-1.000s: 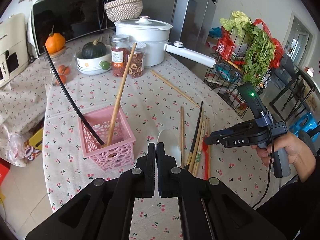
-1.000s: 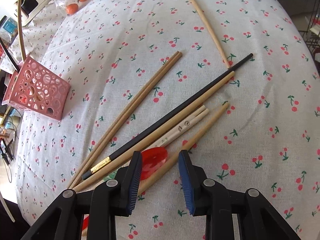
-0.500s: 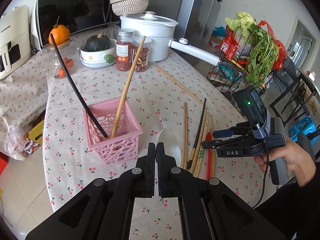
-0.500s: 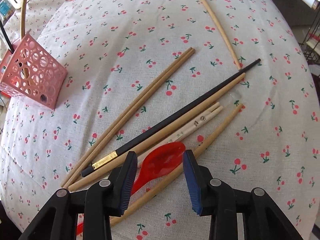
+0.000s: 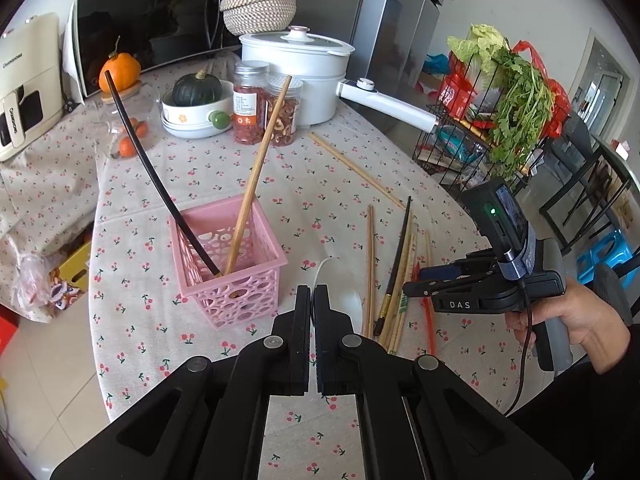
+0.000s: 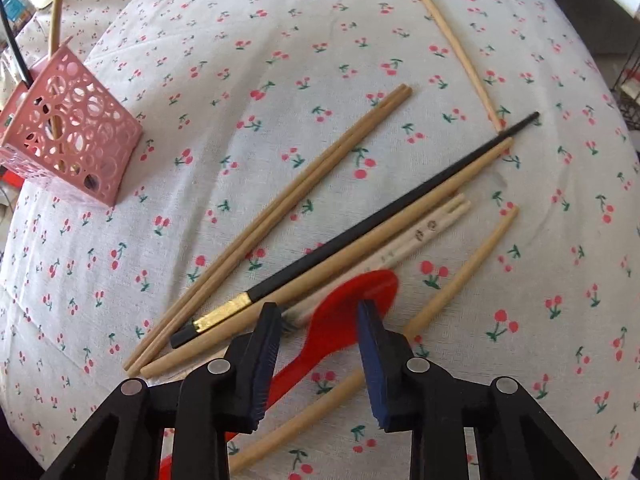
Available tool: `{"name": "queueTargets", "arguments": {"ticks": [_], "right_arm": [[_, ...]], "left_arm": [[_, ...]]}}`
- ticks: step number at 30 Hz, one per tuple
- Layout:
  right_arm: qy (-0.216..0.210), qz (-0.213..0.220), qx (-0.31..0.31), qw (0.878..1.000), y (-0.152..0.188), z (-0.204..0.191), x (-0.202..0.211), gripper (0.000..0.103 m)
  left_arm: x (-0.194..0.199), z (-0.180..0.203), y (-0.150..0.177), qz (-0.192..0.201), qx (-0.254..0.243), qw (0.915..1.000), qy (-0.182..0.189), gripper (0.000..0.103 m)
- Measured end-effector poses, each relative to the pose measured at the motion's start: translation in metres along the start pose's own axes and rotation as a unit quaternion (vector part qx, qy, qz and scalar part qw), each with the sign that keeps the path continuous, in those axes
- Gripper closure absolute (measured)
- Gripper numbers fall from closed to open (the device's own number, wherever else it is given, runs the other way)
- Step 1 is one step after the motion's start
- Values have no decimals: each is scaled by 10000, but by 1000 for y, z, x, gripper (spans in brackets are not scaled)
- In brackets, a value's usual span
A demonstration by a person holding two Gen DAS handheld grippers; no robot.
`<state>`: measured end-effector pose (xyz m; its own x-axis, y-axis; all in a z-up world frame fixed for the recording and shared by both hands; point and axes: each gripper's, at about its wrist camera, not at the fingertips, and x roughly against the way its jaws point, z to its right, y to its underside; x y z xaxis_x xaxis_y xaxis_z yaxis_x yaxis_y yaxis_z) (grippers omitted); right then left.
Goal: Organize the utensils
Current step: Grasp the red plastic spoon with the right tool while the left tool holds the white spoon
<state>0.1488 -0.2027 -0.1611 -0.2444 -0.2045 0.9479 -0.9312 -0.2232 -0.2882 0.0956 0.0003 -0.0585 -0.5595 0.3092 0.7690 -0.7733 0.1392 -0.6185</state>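
Spoon, red [image 6: 356, 296], on surface [image 6: 280, 60] among chopsticks [image 6: 384, 200], between spread fingers of right tool [image 6: 318, 328], nearer than earlier. Left view alone shows white spoon [image 5: 340, 280] beside pink basket [image 5: 228, 264]; left tool [image 5: 312, 300] closed, empty.

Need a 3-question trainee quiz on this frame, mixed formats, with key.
1. True or false: the left claw is shut and holds nothing.
2. What stands in the pink basket? A) two chopsticks B) a red spoon C) nothing
3. Fill in: the open right claw straddles the red ____.

Key: 1 true; 2 A, one black and one wooden; 3 spoon.
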Motion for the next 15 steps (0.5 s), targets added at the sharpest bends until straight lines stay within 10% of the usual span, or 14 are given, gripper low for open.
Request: {"name": "queueTargets", "arguments": {"ticks": [4, 7, 15], "right_arm": [[-18, 16, 34, 10000, 2, 1, 2, 70], [-206, -31, -131, 9997, 5, 5, 3, 98], [-540, 612, -693, 9943, 9, 21, 40, 100]], "left_arm": [[3, 2, 1, 44, -23, 10000, 22, 102], [5, 3, 1, 54, 3, 10000, 43, 102], [24, -2, -5, 456, 92, 9989, -37, 102]]}}
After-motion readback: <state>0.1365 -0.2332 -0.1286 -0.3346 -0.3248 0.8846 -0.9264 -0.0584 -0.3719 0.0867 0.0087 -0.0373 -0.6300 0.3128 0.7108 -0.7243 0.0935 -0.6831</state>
